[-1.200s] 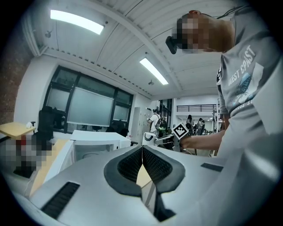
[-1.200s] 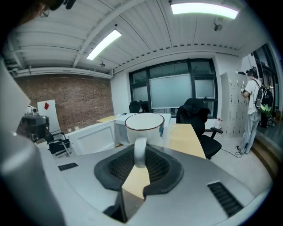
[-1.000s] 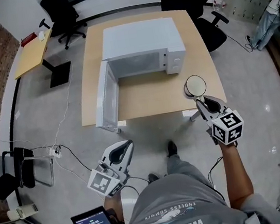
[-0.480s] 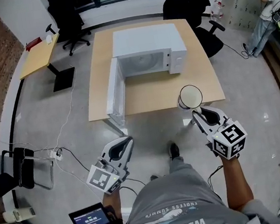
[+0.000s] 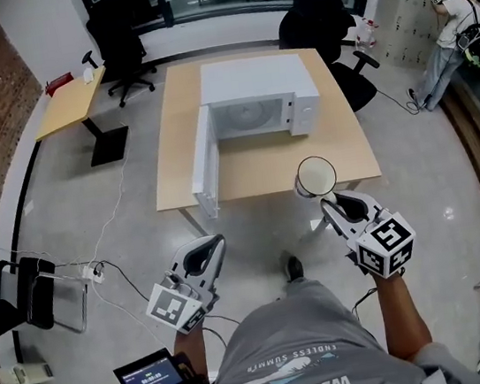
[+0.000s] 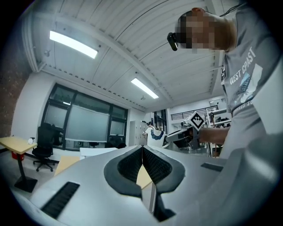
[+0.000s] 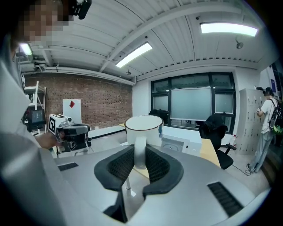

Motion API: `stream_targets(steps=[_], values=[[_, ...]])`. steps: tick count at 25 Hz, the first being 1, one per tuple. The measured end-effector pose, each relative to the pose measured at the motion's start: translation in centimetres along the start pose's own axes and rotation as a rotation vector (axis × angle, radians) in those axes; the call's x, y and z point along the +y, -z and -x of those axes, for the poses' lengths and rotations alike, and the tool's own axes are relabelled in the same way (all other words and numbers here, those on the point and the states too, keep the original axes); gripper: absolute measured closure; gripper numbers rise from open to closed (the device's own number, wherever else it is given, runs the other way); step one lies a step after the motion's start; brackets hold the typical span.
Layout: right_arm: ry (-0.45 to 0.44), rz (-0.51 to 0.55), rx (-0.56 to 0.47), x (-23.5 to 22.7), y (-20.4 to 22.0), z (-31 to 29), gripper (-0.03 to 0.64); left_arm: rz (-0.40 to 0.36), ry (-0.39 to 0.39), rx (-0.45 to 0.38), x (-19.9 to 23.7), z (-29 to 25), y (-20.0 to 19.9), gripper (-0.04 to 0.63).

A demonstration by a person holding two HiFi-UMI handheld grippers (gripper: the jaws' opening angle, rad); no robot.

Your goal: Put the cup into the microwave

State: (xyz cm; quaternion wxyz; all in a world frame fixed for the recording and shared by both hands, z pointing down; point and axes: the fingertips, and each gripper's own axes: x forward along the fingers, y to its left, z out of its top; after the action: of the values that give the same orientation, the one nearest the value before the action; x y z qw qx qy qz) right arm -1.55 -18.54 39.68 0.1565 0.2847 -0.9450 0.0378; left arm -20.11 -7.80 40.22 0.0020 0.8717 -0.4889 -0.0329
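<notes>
Head view, right gripper (image 5: 326,202) probably gripping cup (image 5: 315,175)

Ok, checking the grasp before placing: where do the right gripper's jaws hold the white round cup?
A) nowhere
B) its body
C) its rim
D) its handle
D: the jaws of the right gripper press on the handle of the white round cup.

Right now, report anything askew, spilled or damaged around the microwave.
Nothing stands out. The microwave sits square on the table with its door swung open, and the cup is upright, held by its handle in the right gripper.
</notes>
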Motion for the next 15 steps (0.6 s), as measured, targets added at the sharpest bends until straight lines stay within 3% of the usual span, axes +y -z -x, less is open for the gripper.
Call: stream_targets(steps=[8,15], values=[[-0.036,0.014,0.01,1.3,-0.7,-2.5,0.543,0.009,-0.053,-0.014,1.5,2.2,-0.3,0.574],[-0.074,-0.019,0.041,-1.0,1.0,-7.9,0.543,0.007,-0.104,0.025,3.8,1.8,0.7,0.574]])
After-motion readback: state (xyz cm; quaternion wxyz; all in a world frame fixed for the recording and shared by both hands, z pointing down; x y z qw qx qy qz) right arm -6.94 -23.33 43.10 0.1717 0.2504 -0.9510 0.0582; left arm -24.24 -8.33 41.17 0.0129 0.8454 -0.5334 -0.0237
